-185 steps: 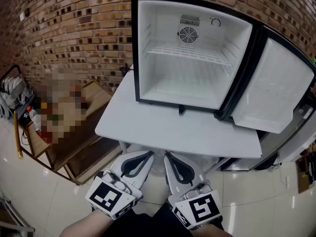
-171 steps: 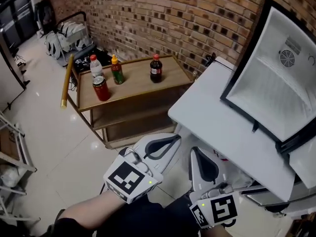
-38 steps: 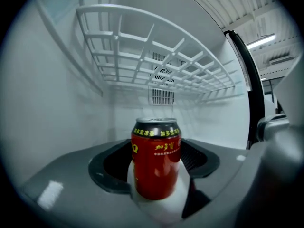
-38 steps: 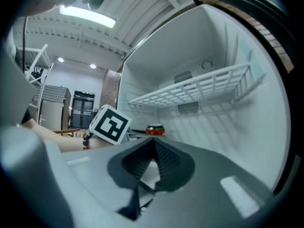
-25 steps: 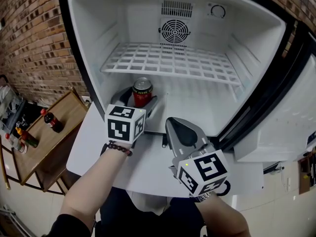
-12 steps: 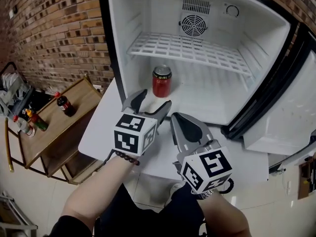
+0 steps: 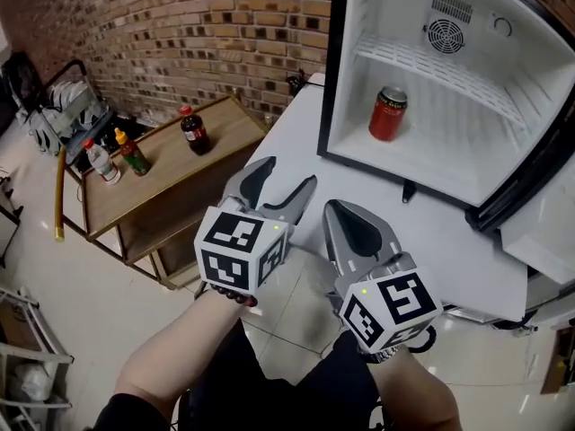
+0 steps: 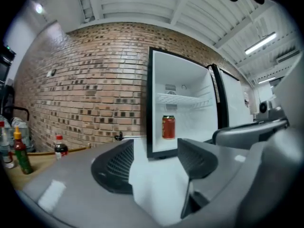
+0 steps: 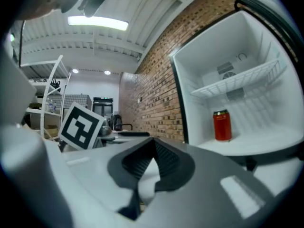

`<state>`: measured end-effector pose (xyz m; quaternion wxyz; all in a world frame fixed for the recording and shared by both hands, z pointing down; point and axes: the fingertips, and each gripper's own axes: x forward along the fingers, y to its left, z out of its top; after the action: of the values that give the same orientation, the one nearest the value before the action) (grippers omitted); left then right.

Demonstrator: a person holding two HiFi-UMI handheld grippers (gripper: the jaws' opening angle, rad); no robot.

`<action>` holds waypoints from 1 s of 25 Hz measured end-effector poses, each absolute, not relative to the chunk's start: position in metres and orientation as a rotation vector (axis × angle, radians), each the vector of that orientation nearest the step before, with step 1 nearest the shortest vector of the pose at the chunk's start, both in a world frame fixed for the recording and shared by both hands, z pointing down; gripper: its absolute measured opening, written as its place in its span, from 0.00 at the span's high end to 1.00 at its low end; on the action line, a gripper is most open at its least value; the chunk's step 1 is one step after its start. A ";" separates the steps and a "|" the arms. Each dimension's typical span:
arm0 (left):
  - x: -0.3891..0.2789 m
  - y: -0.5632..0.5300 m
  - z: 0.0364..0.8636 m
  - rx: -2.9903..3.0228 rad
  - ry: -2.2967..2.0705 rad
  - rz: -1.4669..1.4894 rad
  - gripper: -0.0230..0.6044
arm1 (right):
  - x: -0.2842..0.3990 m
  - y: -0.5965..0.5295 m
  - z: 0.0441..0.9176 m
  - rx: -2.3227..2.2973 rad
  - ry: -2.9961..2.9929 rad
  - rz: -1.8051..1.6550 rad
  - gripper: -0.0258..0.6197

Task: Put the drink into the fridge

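The drink, a red can (image 7: 388,113), stands upright on the floor of the open white fridge (image 7: 467,164), toward its left side. It also shows in the left gripper view, the can (image 8: 168,127), and in the right gripper view, the can (image 9: 222,125). My left gripper (image 7: 287,176) hangs well back from the fridge, past the table's near-left edge; its jaws are apart and closing, with nothing between them (image 8: 156,146). Beside it, my right gripper (image 7: 344,209) is shut and empty, its fingers meeting at the tips (image 9: 153,144).
The fridge sits on a white table (image 7: 422,232), its door (image 7: 544,232) swung open at the right. To the left stands a wooden cart (image 7: 162,173) with a cola bottle (image 7: 191,130), a green bottle (image 7: 131,151) and a clear bottle (image 7: 101,162). A brick wall runs behind.
My left gripper has drawn back from the can, which stays standing in the fridge. Both grippers have pulled away from the fridge, and the head view has swung left toward the cart.
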<state>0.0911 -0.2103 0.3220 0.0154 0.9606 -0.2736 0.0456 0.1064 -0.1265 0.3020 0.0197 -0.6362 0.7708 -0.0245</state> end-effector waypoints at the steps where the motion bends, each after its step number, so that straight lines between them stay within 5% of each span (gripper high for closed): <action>1: 0.072 -0.213 0.325 2.971 -0.895 0.142 0.49 | 0.093 -0.127 0.305 -1.954 2.412 -0.082 0.96; 13: -0.078 -0.255 0.344 2.815 -1.217 0.136 0.49 | -0.017 -0.152 0.306 -1.810 2.572 -0.064 0.96; 25: -0.105 -0.324 0.359 2.739 -1.287 0.168 0.49 | -0.035 -0.208 0.305 -1.784 2.636 -0.067 0.96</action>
<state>-0.1048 -0.3238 0.3595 0.0554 0.9022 -0.4241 0.0555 -0.0349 -0.2083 0.3053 -0.0209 -0.5602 0.8279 -0.0209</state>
